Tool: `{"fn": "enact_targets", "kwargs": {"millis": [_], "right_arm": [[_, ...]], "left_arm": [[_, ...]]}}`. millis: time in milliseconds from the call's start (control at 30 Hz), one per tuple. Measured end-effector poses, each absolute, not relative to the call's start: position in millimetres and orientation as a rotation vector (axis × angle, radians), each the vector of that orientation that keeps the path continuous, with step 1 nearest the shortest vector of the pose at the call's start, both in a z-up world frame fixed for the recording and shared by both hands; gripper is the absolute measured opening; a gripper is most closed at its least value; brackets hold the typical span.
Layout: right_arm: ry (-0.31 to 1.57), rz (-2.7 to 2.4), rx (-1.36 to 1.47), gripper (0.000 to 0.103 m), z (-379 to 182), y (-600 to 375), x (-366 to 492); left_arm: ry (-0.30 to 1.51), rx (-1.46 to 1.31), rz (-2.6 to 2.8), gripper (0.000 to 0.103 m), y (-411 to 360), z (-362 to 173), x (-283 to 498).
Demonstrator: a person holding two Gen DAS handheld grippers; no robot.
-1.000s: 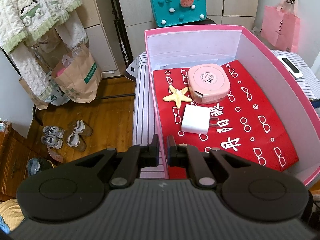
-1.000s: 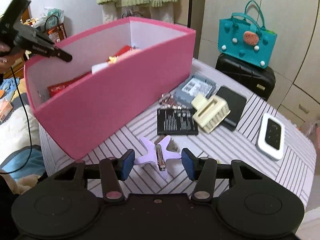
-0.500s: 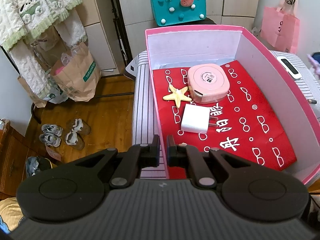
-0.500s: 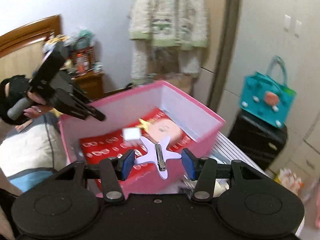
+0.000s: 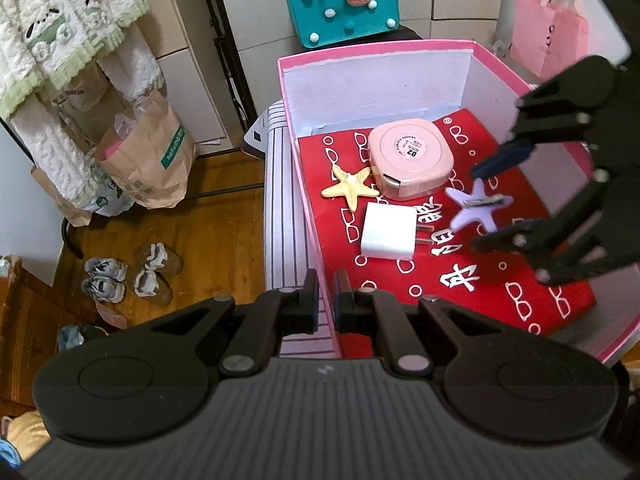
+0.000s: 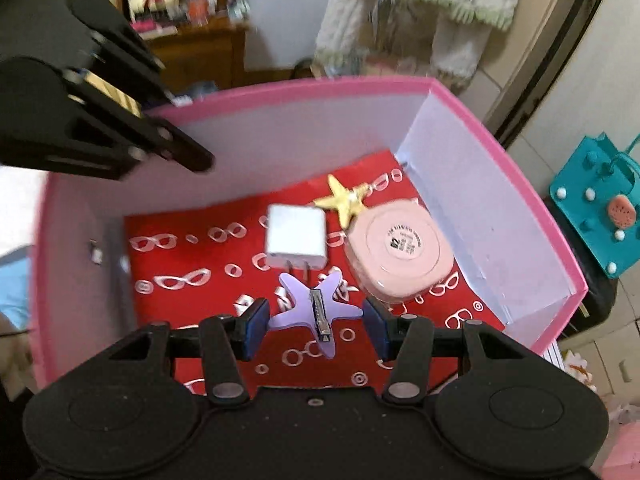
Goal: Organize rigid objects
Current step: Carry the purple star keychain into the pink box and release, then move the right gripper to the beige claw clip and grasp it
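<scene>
A pink box [image 5: 376,46] with a red patterned floor holds a yellow starfish [image 5: 352,186], a white charger plug [image 5: 388,232] and a pink rounded case [image 5: 412,156]. My left gripper [image 5: 327,300] is shut on the box's near left wall. My right gripper [image 6: 316,328] hangs over the inside of the box, shut on a purple star hair clip [image 6: 316,306] held by two of its arms. In the left wrist view the right gripper [image 5: 480,208] comes in from the right with the clip [image 5: 476,206] above the red floor, just right of the charger.
The box stands on a striped table cover [image 5: 280,200]. Behind it sit a teal felt bag [image 5: 342,4] and a pink bag [image 5: 548,40]. On the wooden floor to the left are a paper bag [image 5: 148,152] and shoes [image 5: 132,276].
My right gripper has carried the purple star clip from the striped table over the box wall to above the box's floor. The left gripper kept its hold on the wall.
</scene>
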State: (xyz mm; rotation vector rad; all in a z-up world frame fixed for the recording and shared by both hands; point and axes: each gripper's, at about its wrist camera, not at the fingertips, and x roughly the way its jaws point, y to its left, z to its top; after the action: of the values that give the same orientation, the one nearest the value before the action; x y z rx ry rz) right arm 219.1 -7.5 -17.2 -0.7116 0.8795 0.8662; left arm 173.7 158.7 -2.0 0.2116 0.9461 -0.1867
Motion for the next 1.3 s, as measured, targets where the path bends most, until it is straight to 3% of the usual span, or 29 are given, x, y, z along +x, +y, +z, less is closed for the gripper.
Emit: {"fn": "enact_targets", "kwargs": {"millis": [300, 800, 1033, 1300], "right_arm": [[0.960, 0.852, -0.625, 0.060, -22.1, -2.5, 242.0], [0.684, 0.771, -0.344, 0.062, 40.5, -123.7, 175.6], [0.646, 0.665, -0.267, 0.062, 28.8, -178.9, 159.6], [0.742, 0.587, -0.213, 0.062, -19.5, -225.1, 153.0]], "left_arm": [[0.953, 0.264, -0.182, 0.006, 152.0, -2.3, 173.6], [0.941, 0.284, -0.162, 0.006, 148.9, 0.8, 167.7], [0.939, 0.285, -0.139, 0.006, 147.0, 2.5, 163.3], [0.926, 0.279, -0.113, 0.006, 145.7, 1.6, 160.3]]}}
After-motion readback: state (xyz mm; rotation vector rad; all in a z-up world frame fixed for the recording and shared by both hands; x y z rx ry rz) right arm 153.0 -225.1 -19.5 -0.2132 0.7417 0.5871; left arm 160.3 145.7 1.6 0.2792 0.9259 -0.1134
